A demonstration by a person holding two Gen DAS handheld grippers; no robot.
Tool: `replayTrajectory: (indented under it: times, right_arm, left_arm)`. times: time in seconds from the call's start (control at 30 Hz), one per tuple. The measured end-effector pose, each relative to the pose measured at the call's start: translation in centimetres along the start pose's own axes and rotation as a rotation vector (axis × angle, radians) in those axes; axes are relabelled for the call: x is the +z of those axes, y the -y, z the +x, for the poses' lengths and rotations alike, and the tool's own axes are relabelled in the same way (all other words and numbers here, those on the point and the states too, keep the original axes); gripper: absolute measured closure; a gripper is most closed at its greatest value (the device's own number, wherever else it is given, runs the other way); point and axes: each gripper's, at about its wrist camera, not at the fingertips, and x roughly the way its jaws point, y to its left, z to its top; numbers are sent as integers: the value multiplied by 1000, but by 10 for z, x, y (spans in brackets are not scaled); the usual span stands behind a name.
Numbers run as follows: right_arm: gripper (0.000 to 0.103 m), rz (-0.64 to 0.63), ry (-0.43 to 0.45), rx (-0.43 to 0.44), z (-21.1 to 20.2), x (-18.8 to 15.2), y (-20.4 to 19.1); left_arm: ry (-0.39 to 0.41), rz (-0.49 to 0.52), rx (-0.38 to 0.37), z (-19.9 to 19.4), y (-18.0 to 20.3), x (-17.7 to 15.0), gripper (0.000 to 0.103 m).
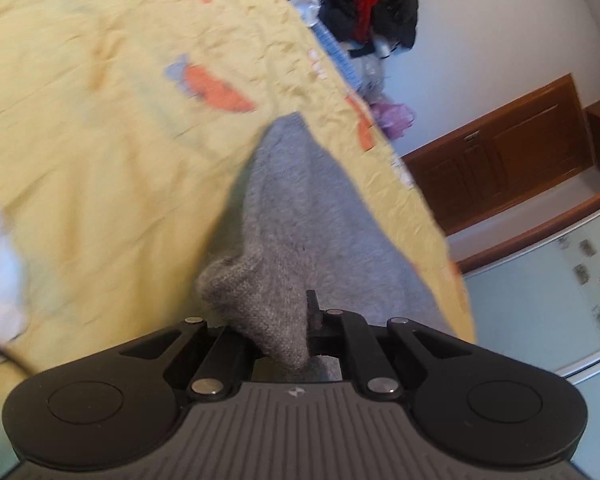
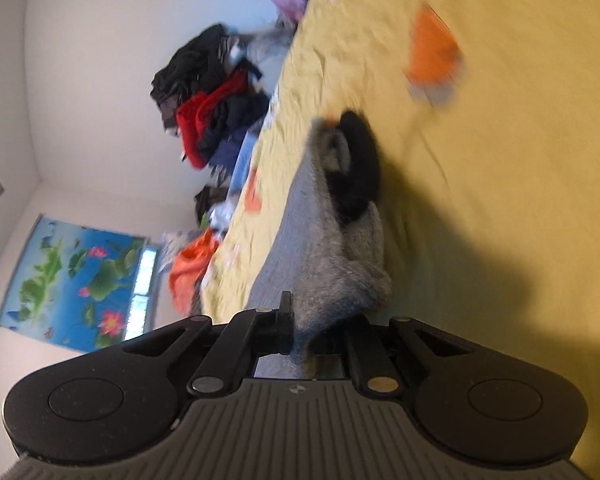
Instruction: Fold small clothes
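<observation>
Left wrist view: the left gripper (image 1: 288, 336) is clamped on a corner of the grey knitted garment (image 1: 300, 216), which lies on the yellow floral bedsheet (image 1: 100, 140). The right gripper (image 2: 320, 334) pinches another edge of that garment, beside a black cloth (image 2: 360, 164). A heap of clothes (image 2: 212, 100) sits beyond the garment at the sheet's edge.

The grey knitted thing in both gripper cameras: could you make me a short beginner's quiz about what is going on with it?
1. True or false: the left gripper is shut on the grey garment.
2. What does the garment lie over? A. a wooden floor B. a yellow flowered bedsheet C. a glass table
3. Fill in: in the right wrist view, the right gripper pinches the grey garment, and the pile of clothes on the bed includes a bright ____ item.

Key: 1 true; 2 B; 3 red.
</observation>
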Motion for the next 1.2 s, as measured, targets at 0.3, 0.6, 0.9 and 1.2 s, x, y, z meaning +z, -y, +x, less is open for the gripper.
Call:
replayTrajectory:
  times: [0.3,0.6,0.9,1.2]
  right_arm:
    - [50,-102,-87,-199,-25,-16,-5]
    - [27,-627,65,-280,27,55,-98]
    - [36,-670,-123,-466,174,106,-78]
    - [98,-731,-61,-480,155,112,-68]
  left_arm:
    - [58,66,116,-41,1,9,93]
    - [302,450,170,-22,116,30,30]
    - [169,615,259,89,122,41,28]
    - [114,700,319,151,108,35,21]
